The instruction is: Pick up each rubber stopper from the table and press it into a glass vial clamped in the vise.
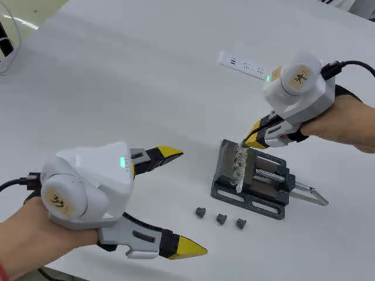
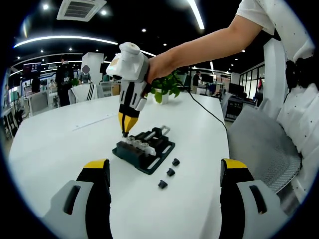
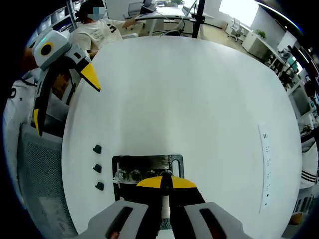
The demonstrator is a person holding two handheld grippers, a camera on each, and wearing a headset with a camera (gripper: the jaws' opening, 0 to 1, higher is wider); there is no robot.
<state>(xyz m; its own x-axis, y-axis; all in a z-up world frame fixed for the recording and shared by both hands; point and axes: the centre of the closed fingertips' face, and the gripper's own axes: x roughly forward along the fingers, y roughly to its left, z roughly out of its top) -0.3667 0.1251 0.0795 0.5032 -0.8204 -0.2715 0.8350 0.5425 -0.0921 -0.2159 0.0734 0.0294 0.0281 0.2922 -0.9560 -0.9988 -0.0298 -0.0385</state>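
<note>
A dark metal vise (image 1: 253, 198) stands on the white table with a row of clear glass vials (image 1: 239, 165) clamped in it. Three dark rubber stoppers (image 1: 221, 219) lie in a line just in front of the vise. My right gripper (image 1: 245, 142) points down at the far end of the vial row, shut, with a small dark stopper at its tips (image 2: 124, 133). In the right gripper view the shut jaws (image 3: 164, 181) cover one end of the vials (image 3: 127, 175). My left gripper (image 1: 187, 202) hangs open left of the stoppers (image 2: 170, 172), with nothing between its jaws.
A white power strip (image 1: 243, 65) lies on the table behind the vise. The vise's screw handle (image 1: 307, 193) sticks out to the right. Chairs and desks stand around the table, with a person seated beyond its edge (image 3: 102, 27).
</note>
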